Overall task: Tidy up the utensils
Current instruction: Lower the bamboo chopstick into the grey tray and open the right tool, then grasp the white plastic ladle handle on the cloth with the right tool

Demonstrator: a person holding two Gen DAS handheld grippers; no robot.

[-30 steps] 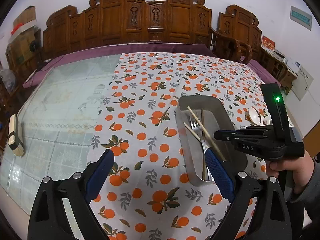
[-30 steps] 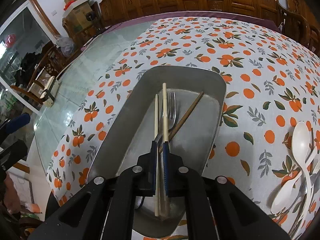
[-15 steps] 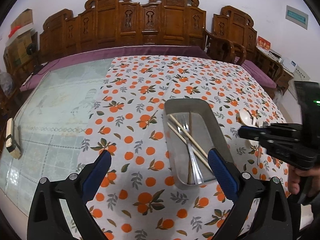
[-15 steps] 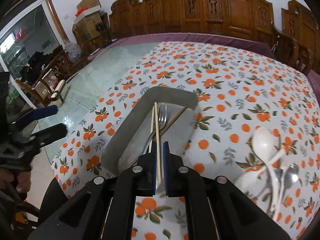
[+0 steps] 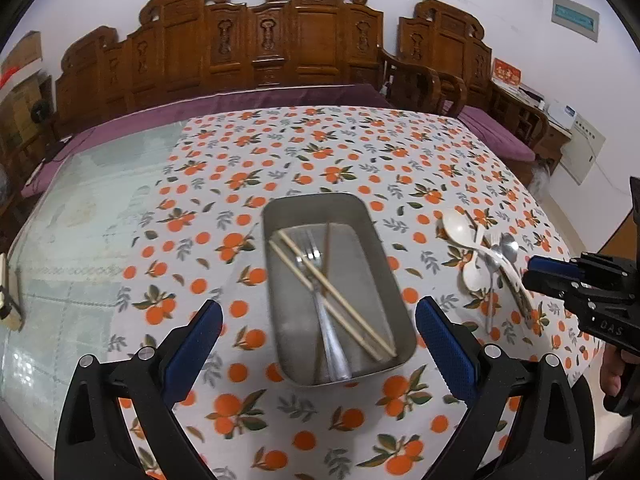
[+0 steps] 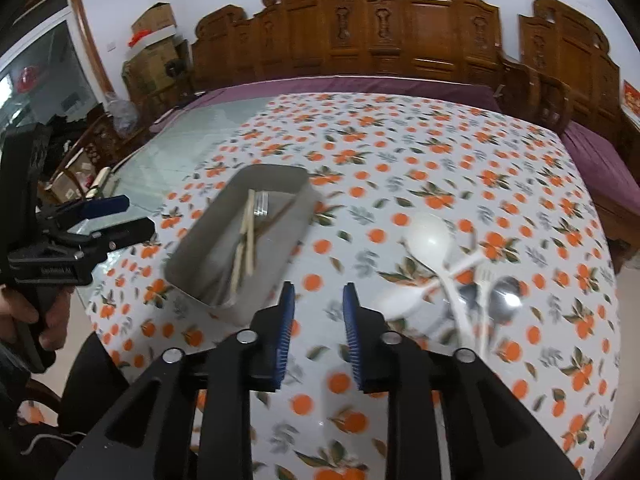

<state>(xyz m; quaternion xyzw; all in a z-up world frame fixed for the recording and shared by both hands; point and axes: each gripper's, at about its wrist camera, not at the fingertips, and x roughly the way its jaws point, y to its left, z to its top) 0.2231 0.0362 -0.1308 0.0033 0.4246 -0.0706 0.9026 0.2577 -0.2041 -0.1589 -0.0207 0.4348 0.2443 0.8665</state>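
1. Left wrist view: rectangular grey metal tray point(image 5: 376, 264) resting on the white tablecloth printed with oranges and leaves point(image 5: 320, 152), near the middle of the table.
2. Inside the tray: pair of pale wooden chopsticks point(image 5: 332, 292) lying diagonally from far left to near right, crossing over a silver metal fork point(image 5: 320, 300) with tines pointing far; single dark brown wooden chopstick point(image 5: 326, 248) lying beside the fork, roughly along the tray's length.
3. Right of the tray, apart from it on the cloth: loose pile of white plastic spoons point(image 5: 460, 228) overlapping a silver metal spoon point(image 5: 508, 246); same pile blurred in the right wrist view, white spoons point(image 6: 430, 236) crossing, metal spoon point(image 6: 502, 294) on the right side.
4. Left gripper point(image 5: 318, 324), black with blue pads, spread wide, gripping nothing, hovering over the near end of the tray, one finger on either side.
5. Right gripper point(image 6: 318, 316), black with blue pads, parted to a moderate gap, carrying nothing, poised above the cloth between tray point(image 6: 208, 240) and spoon pile; also seen at the right edge of the left wrist view point(image 5: 536, 270), just beside the spoons.
6. Farther out: bare pale glass tabletop point(image 5: 80, 220) left of the cloth, carved brown wooden bench point(image 5: 280, 48) with purple cushion along the far wall.
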